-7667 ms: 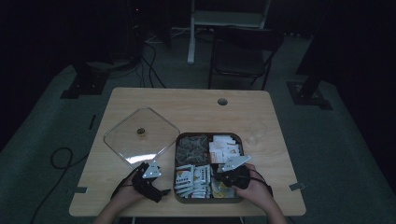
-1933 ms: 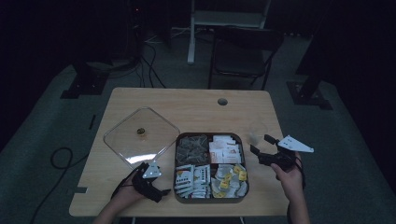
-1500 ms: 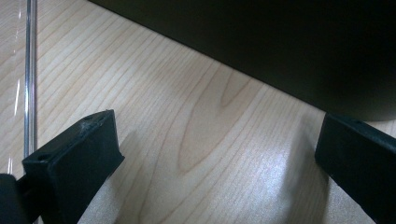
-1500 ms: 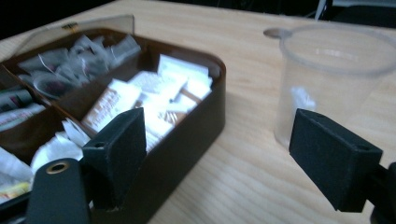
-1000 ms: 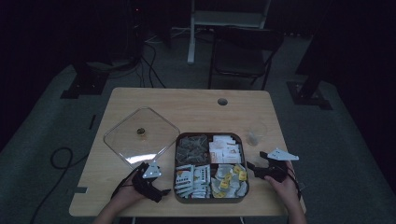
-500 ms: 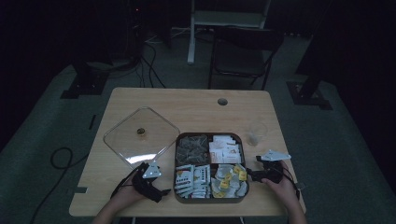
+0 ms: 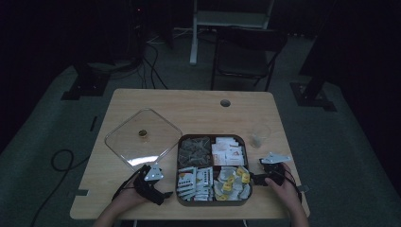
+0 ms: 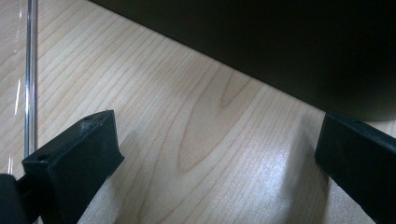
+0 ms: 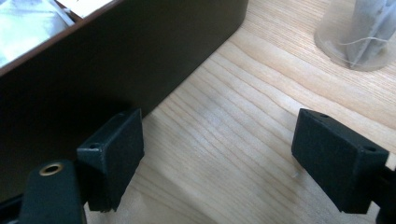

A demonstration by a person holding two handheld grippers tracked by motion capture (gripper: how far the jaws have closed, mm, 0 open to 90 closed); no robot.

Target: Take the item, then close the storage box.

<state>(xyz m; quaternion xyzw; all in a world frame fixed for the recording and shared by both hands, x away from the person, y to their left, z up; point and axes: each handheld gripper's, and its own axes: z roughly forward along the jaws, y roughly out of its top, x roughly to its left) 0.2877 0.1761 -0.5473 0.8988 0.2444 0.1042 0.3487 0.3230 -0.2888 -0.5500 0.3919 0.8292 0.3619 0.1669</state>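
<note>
My right hand-held gripper (image 7: 263, 178) wide open and empty beside the box (image 7: 213, 171), cup (image 7: 258, 139) beyond, left hand-held gripper (image 7: 152, 191) likewise, clear lid (image 7: 142, 137) near the bench's (image 7: 189, 109) left edge.

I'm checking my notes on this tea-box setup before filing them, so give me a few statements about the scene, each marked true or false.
1. The clear lid lies on the table, left of the compartment box. True.
2. The right gripper grips a tea bag. False: its jaws stand open over bare wood beside the box.
3. A clear cup holding a tea bag stands right of the box. True.
4. The left gripper is shut. False: its jaws are wide apart.
5. The box is empty. False: packets fill its compartments.
</note>
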